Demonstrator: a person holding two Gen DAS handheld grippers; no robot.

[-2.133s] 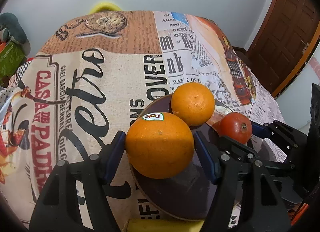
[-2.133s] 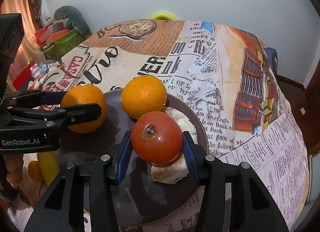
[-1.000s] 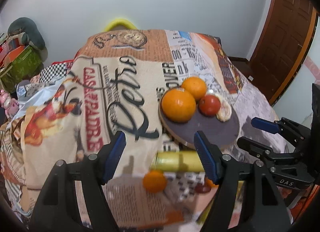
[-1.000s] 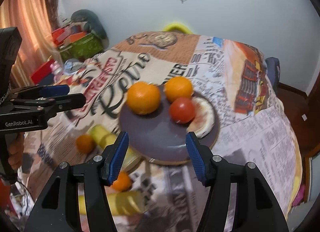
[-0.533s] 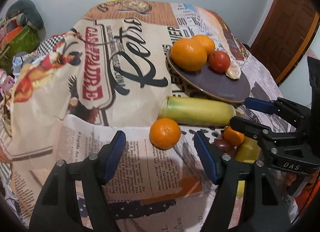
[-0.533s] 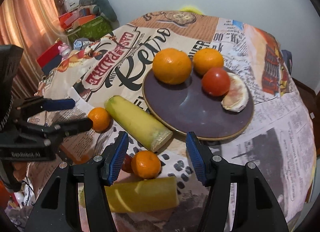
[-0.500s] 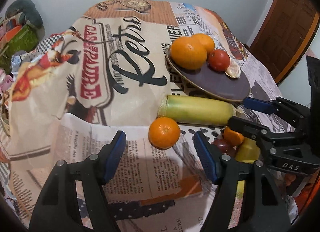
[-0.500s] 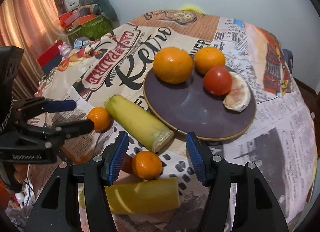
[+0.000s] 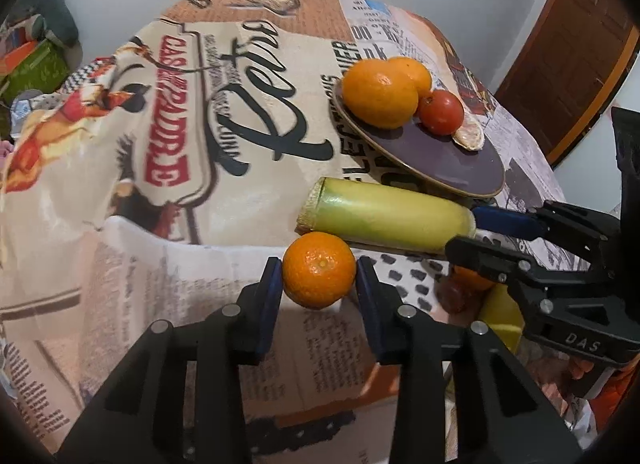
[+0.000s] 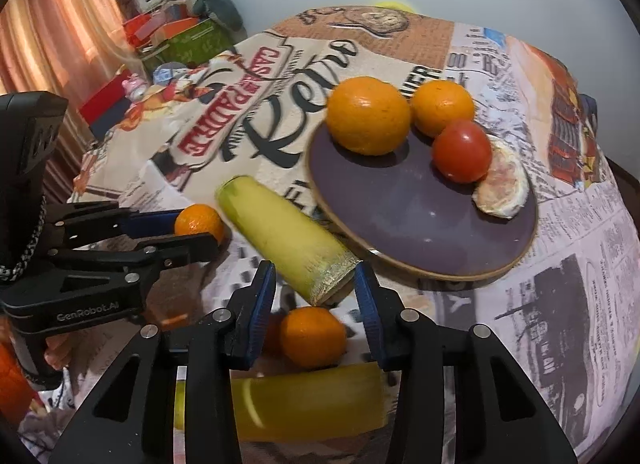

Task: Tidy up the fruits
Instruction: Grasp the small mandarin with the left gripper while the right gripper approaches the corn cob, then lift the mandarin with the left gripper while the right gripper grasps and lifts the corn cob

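Observation:
A purple plate [image 9: 448,155] [image 10: 404,207] holds a big orange [image 9: 378,92] [image 10: 368,120], a second orange [image 10: 442,107], a red tomato [image 9: 441,111] [image 10: 463,151] and a peeled citrus piece [image 10: 502,185]. My left gripper [image 9: 318,280] has its pads on both sides of a small mandarin [image 9: 319,270] [image 10: 199,222] on the table; they look in contact with it. My right gripper [image 10: 315,296] is open above another small mandarin [image 10: 313,336], beside the cut end of a yellow-green stalk [image 10: 288,240] [image 9: 384,215].
A second yellow stalk piece [image 10: 312,402] lies below the right gripper. A small dark red fruit [image 9: 452,298] sits by it. The printed tablecloth [image 9: 180,143] covers the table. Boxes and clutter [image 10: 176,35] stand off the table's far left. A door [image 9: 576,51] is at the right.
Both grippers moved down and forward from the plate towards the near fruits. The left jaws narrowed around the small mandarin. The right gripper came over the other mandarin and narrowed somewhat.

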